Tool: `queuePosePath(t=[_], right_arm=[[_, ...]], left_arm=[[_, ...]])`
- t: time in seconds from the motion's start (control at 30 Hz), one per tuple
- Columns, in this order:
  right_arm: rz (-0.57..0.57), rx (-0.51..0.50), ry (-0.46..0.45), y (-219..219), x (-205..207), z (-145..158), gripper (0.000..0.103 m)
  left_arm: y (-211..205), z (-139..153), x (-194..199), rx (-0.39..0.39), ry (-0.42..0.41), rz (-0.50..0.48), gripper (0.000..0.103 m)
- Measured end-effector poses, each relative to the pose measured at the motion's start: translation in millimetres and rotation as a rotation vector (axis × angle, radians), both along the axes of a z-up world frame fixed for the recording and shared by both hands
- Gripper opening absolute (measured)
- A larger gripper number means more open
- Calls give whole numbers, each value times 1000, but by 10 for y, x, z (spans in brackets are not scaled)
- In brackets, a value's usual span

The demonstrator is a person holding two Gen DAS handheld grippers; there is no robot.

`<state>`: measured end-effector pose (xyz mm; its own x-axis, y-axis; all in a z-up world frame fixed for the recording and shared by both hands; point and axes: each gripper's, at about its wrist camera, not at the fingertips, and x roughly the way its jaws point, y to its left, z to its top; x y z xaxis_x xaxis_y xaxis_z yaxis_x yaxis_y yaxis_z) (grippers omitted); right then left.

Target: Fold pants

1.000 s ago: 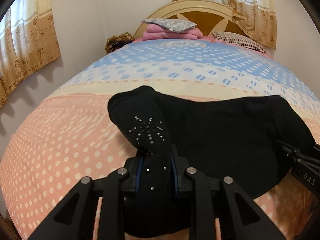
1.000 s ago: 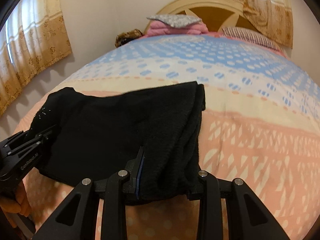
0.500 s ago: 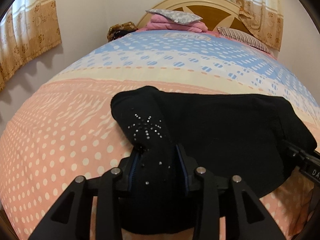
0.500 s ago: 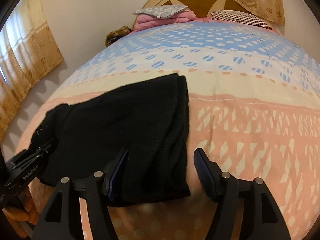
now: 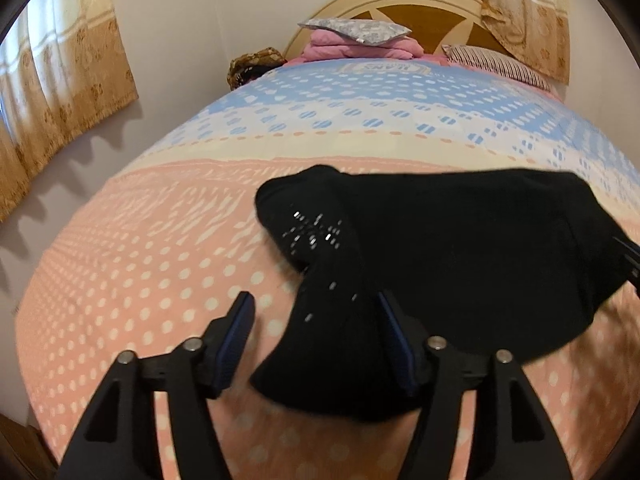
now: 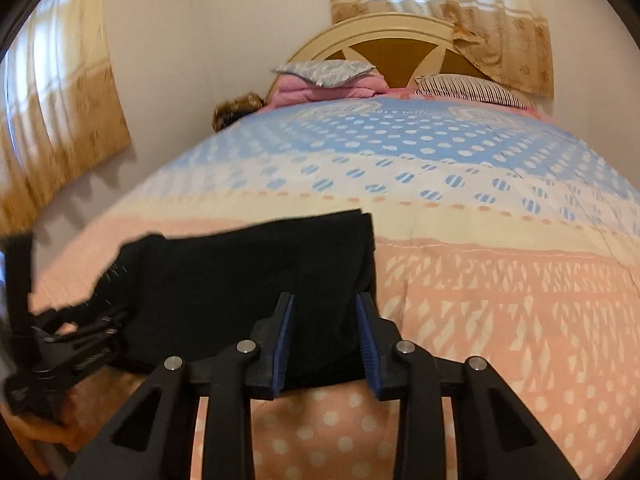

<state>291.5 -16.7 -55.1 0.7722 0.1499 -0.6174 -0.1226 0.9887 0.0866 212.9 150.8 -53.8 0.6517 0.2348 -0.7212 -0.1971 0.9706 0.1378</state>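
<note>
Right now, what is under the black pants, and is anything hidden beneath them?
The black pants lie folded on the dotted pink band of the bedspread, which shows all round them. The sheet directly beneath is covered; whether anything else lies there cannot be seen.

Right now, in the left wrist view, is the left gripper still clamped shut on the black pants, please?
No: the left gripper has just been opening; a bare gap separates one pad from the black pants, which lie between its jaws.

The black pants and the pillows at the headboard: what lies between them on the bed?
Only bare bedspread lies between the black pants and the striped pillow; nothing else rests there. Both wrist views show it.
</note>
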Motion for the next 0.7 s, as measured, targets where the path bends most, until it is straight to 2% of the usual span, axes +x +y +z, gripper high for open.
queuePosePath(t=[0.07, 0.13, 0.17, 0.27, 0.4, 0.5, 0.6, 0.7], right_arm=[[10, -15, 52, 11, 77, -99, 33], [6, -19, 135, -32, 157, -229, 33], [14, -7, 153, -62, 177, -262, 33], [20, 21, 150, -110, 164, -265, 33], [18, 2, 130, -99, 152, -286, 33], [21, 27, 128, -135, 137, -298, 34], [24, 43, 127, -160, 146, -292, 34], [23, 39, 123, -150, 133, -293, 34]], left_arm=[[75, 3, -82, 8, 7, 12, 89], [201, 8, -184, -25, 14, 32, 97], [283, 8, -252, -60, 24, 46, 98], [464, 35, -438, -127, 38, 86, 97], [586, 95, -605, -64, 30, 166, 96], [604, 262, -637, -68, -38, 190, 93], [450, 509, -510, -87, -133, 118, 92], [237, 692, -272, -137, -218, 7, 82]])
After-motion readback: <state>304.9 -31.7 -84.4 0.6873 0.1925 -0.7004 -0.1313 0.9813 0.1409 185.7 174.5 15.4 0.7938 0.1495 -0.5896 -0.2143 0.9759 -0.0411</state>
